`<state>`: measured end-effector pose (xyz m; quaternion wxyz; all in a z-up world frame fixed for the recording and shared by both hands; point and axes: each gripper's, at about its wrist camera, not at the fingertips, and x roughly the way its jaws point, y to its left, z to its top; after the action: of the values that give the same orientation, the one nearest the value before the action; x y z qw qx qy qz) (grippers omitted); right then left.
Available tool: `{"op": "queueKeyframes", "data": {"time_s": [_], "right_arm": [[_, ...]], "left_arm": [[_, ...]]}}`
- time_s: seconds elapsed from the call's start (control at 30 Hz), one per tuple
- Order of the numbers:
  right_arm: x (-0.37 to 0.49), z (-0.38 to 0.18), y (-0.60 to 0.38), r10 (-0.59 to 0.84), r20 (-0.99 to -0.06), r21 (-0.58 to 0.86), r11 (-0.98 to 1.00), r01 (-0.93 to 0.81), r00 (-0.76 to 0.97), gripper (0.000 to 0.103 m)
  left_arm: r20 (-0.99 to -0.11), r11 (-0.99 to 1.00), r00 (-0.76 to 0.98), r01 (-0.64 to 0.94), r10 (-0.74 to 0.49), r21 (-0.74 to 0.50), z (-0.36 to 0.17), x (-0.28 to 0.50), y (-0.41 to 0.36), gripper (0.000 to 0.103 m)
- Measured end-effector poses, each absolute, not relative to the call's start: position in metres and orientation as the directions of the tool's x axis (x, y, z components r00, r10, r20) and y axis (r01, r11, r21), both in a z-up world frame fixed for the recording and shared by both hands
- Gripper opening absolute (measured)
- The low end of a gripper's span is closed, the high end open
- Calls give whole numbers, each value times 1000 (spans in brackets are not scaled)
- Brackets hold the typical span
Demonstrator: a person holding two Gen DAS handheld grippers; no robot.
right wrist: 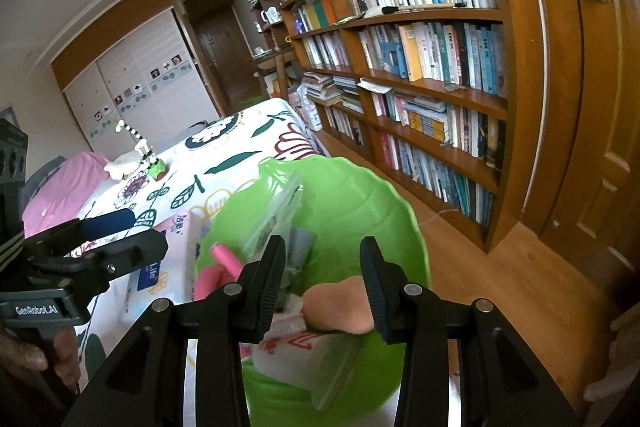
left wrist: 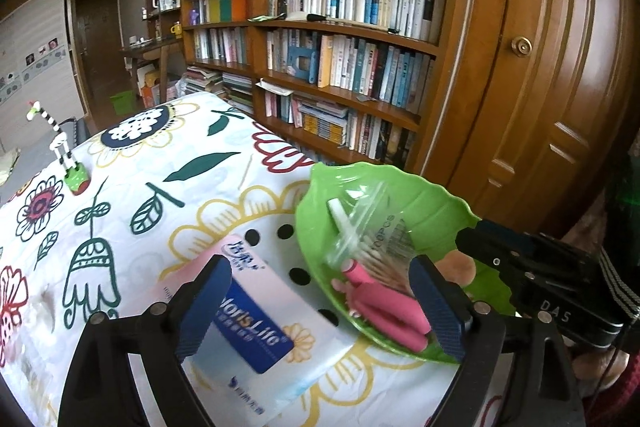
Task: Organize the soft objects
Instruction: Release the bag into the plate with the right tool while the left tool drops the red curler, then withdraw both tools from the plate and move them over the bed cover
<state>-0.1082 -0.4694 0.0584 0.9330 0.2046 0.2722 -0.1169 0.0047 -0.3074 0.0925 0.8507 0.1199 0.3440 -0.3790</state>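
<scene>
At lower centre, the green leaf dish overhangs the tabletop edge. The right tool, jaws apart around the beige puff, could tip it; the left tool gapes over the tissue pack.

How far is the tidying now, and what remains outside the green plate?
Done: the pink foam rollers, a clear bag of swabs and a beige puff lie in the green leaf plate. In hand: nothing; both the left gripper and the right gripper are open. Left: the tissue pack lies on the floral cloth.
</scene>
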Motion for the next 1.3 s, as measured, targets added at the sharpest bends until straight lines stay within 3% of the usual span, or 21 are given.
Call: {"op": "queueKeyframes", "data": {"time_s": [0.7, 1.3], "right_arm": [[-95, 77, -425, -60, -528, 286, 926, 244, 847, 40], [-73, 87, -345, 98, -512, 265, 963, 48, 854, 45]], "left_arm": [[-659, 778, 553, 624, -509, -77, 90, 17, -242, 95], [-678, 883, 613, 453, -405, -119, 74, 30, -157, 101]]}}
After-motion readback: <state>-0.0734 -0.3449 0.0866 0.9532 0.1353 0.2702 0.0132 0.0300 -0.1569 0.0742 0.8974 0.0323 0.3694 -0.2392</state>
